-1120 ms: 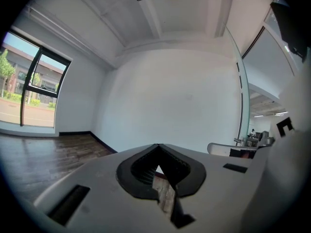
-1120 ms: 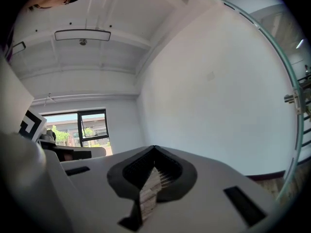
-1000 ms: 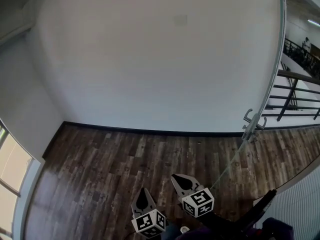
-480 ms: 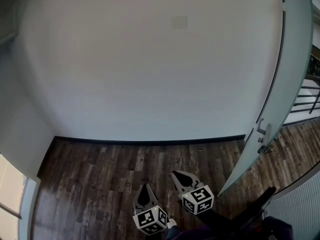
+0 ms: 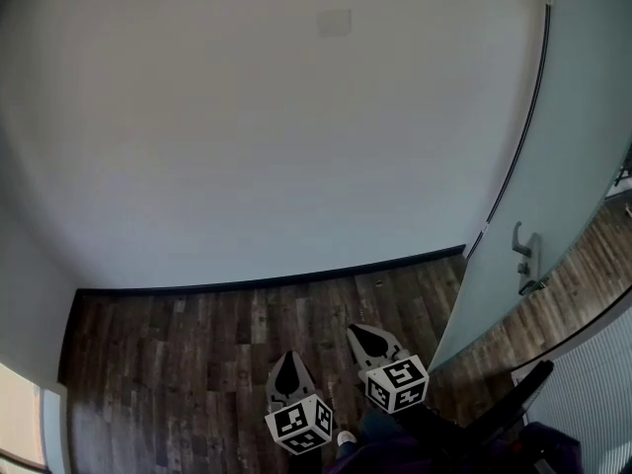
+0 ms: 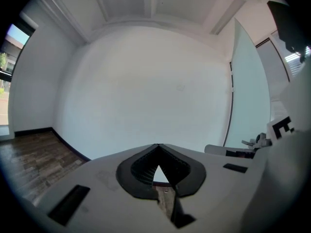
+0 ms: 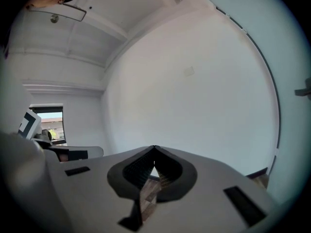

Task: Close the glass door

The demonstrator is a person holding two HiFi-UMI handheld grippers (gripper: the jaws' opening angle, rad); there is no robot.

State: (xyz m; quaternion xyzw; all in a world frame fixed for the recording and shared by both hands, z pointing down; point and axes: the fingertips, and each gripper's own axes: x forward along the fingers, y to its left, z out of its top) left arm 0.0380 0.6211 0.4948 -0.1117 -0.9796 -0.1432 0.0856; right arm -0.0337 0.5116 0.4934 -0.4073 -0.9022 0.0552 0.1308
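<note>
You were at the approach step, as I judge it: the glass door (image 5: pixel 558 156) stood open, ahead of your right gripper (image 5: pixel 354 330) and off to its right, well apart from both tools, with its handle (image 5: pixel 523 257) on the side facing you. Your left gripper (image 5: pixel 287 356) hung just beside the right one, on the side away from the door, and both pointed toward the bare wall (image 5: pixel 247 117) over the wood floor (image 5: pixel 178 344). Each pair of jaws was pressed together tip to tip with nothing between them, and neither touched anything. The next move called for swinging the right gripper across to the handle or the door's face. The frames did not tell you which way the door closes, so you had to settle that first.
</note>
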